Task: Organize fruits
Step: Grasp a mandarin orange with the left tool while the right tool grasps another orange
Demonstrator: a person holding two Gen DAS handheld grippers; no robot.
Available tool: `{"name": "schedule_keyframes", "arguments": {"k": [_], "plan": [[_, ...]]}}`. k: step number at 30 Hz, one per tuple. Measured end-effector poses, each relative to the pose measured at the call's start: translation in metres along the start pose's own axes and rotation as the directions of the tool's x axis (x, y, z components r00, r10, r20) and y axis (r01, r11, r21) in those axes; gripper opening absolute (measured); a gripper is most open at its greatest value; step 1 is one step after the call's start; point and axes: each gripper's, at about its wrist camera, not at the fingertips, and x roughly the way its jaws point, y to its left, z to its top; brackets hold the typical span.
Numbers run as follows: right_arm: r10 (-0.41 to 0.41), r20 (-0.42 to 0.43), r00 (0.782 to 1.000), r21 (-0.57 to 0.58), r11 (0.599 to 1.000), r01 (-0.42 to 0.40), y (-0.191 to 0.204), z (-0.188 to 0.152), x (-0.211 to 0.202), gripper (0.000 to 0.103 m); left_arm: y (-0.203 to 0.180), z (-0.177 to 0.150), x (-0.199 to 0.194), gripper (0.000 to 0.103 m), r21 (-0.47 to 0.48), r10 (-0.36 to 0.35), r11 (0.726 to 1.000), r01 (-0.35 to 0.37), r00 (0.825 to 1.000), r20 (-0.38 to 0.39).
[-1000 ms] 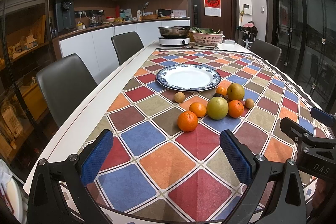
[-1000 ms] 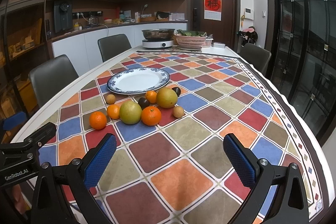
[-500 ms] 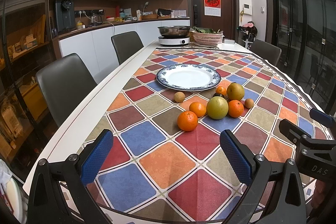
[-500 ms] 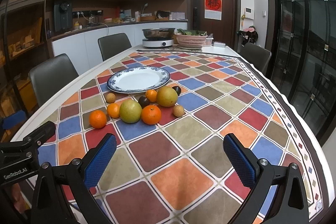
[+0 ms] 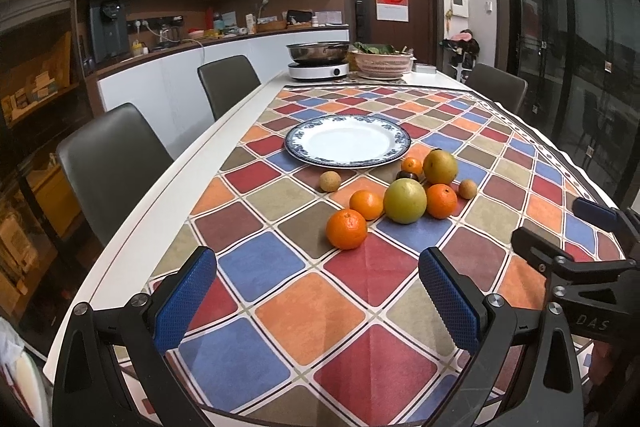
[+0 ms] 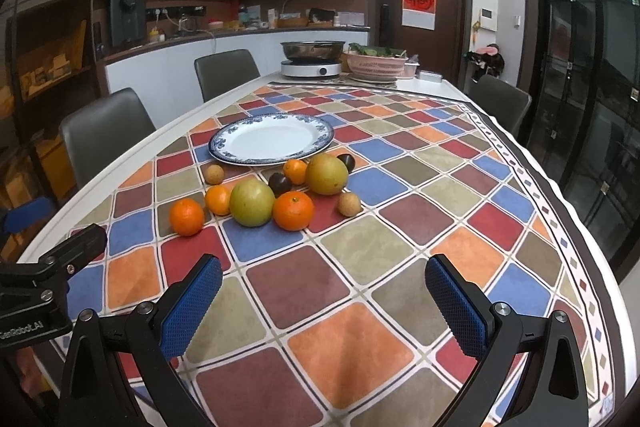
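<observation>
A cluster of fruit lies on the checked tablecloth in front of an empty blue-rimmed white plate. It holds several oranges, the nearest one at the left, a green pomelo, a yellow pear, two small brown longans and two dark plums. My left gripper is open and empty, short of the nearest orange. My right gripper is open and empty, well short of the fruit.
An induction cooker with a steel pot and a pink basket of greens stand at the table's far end. Grey chairs line the left side, another sits at the far right. The table edge curves close below both grippers.
Both grippers have edged slightly forward toward the fruit. Nothing on the table has moved.
</observation>
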Motion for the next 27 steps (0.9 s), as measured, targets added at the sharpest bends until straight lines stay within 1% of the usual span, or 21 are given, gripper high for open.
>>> {"name": "schedule_keyframes", "arguments": {"k": [4,7,9,10,11,15,19,21,25,27], "plan": [[0.019,-0.021,1.0,-0.028,0.999,-0.02,0.002,0.003,0.011,0.102,0.0,0.004,0.009,0.098,0.005,-0.012,1.0,0.012,1.0,-0.015],[0.028,-0.034,0.999,-0.063,0.998,-0.03,0.004,0.006,0.02,0.102,-0.001,0.006,0.017,0.095,0.018,-0.008,1.0,0.009,1.0,-0.027],[0.037,-0.044,0.998,-0.084,0.996,-0.04,0.006,0.008,0.028,0.102,-0.002,0.007,0.024,0.091,0.03,-0.009,1.0,0.01,0.999,-0.042],[0.041,-0.051,0.998,-0.091,0.995,-0.045,0.007,0.009,0.031,0.101,-0.002,0.009,0.028,0.09,0.034,-0.015,0.999,0.016,0.999,-0.052],[0.048,-0.06,0.997,-0.1,0.994,-0.054,0.008,0.011,0.036,0.098,-0.003,0.009,0.032,0.089,0.038,-0.016,0.999,0.018,0.998,-0.06],[0.07,-0.096,0.993,-0.129,0.988,-0.082,0.009,0.016,0.052,0.095,-0.005,0.012,0.046,0.084,0.053,-0.037,0.998,0.043,0.994,-0.099],[0.08,-0.122,0.989,-0.183,0.978,-0.102,0.012,0.023,0.067,0.088,-0.008,0.016,0.059,0.081,0.074,-0.051,0.995,0.061,0.991,-0.121],[0.095,-0.139,0.986,-0.202,0.972,-0.122,0.013,0.026,0.074,0.082,-0.01,0.017,0.064,0.079,0.083,-0.058,0.994,0.07,0.989,-0.134],[0.122,-0.184,0.975,-0.223,0.961,-0.163,0.015,0.029,0.088,0.076,-0.012,0.019,0.077,0.076,0.095,-0.079,0.991,0.095,0.984,-0.158],[0.136,-0.207,0.969,-0.225,0.957,-0.182,0.016,0.029,0.095,0.073,-0.012,0.021,0.086,0.071,0.09,-0.089,0.99,0.106,0.98,-0.18]]}}
